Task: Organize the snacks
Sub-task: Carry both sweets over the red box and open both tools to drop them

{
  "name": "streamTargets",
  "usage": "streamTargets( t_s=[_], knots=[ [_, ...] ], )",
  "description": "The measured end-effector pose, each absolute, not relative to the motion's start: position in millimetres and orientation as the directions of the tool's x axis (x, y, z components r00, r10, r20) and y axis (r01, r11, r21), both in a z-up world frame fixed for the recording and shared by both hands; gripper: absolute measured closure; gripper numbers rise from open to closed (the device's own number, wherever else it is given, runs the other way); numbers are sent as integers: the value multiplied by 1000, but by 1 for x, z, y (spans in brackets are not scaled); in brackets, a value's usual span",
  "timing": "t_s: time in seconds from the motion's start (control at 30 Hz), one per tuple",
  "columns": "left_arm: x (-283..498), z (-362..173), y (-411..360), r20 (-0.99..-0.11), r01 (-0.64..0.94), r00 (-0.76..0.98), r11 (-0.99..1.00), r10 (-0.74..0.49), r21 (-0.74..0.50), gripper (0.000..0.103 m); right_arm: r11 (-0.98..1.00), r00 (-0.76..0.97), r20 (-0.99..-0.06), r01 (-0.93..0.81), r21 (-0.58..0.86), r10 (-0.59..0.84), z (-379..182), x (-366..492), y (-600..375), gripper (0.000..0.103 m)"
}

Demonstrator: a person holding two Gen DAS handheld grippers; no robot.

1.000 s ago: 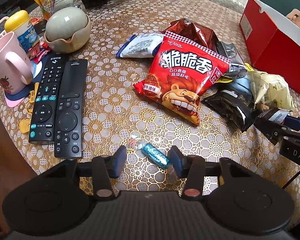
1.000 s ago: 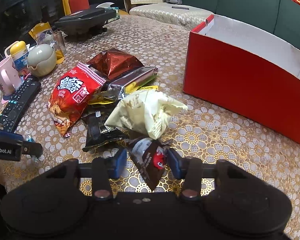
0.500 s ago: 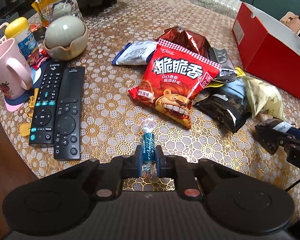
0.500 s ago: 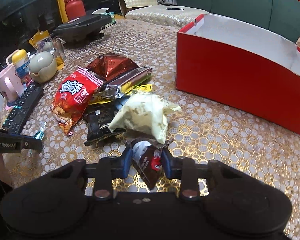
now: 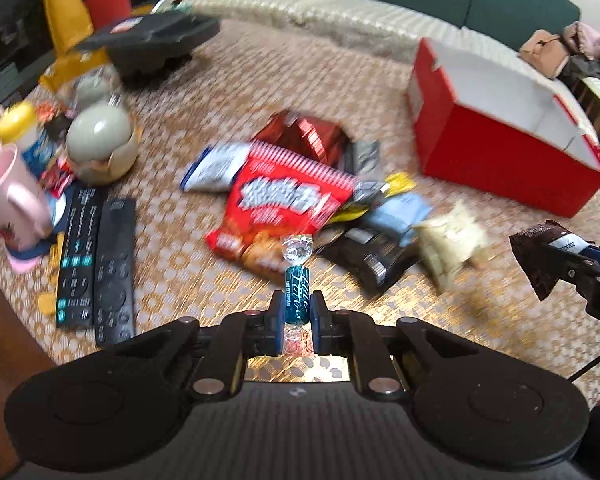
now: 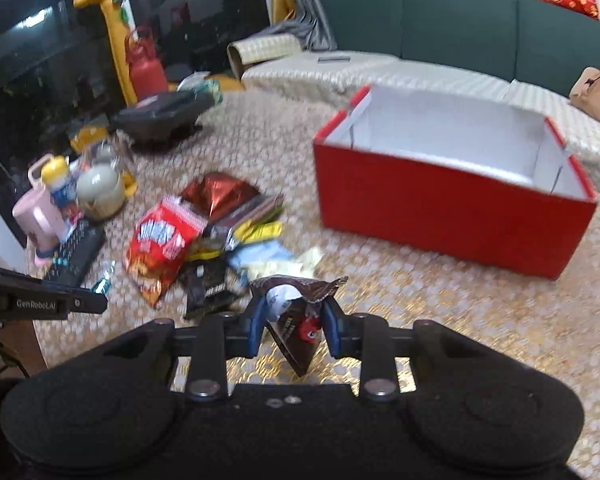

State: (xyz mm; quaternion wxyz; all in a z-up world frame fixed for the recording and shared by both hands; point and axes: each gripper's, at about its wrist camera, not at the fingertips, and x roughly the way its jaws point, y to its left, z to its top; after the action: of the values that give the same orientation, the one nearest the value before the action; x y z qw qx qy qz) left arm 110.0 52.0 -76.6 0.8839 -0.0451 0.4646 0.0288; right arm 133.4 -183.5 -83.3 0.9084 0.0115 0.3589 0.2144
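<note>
Now clenched, left tongs (image 5: 296, 316), on a teal wrapped candy (image 5: 297, 294), clear twisted end pointing forward; half a second ago resting low against the surface (image 5: 172, 240), at this moment raised above it. Right tongs (image 6: 291, 322) likewise gripping a dark brown snack packet (image 6: 296, 320), torn top edge up, lower corner hanging between the fingers; also raised off the surface since the earlier frame, and seen from the left view at the far right edge, in the air. Ahead of both, still heaped mid-surface: red chip bag (image 5: 284, 204), dark red foil bag (image 5: 304, 136), white and blue packet (image 5: 216, 168), black packet (image 5: 364, 256), pale yellow bag (image 5: 448, 244), all touching or overlapping. Beyond and to the right, open red box (image 6: 440, 208), white inside, nothing visible in it, standing apart from the heap with a bare strip of patterned cloth between. On the left rim: two remote controls (image 5: 96, 268) side by side, pink mug (image 5: 8, 196), round grey pot (image 5: 100, 140). Near edge of the surface just below the left tongs; bare cloth in front of the right tongs up to the box wall.
</note>
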Motion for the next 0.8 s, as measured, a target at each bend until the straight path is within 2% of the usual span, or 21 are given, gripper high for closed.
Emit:
streamTargets(
  t_s=[0.4, 0.6, 0.8],
  knots=[
    [173, -11, -7, -750, 32, 660, 999, -40, -26, 91, 937, 749, -569, -323, 134, 339, -29, 176, -225, 73],
    [225, 5, -43, -735, 100, 672, 995, -88, -27, 91, 961, 769, -581, -257, 98, 265, -25, 218, -248, 73],
    [276, -6, -78, -764, 156, 634, 987, -120, -26, 90, 976, 765, -612, -211, 54, 199, -34, 256, -272, 73]
  ],
)
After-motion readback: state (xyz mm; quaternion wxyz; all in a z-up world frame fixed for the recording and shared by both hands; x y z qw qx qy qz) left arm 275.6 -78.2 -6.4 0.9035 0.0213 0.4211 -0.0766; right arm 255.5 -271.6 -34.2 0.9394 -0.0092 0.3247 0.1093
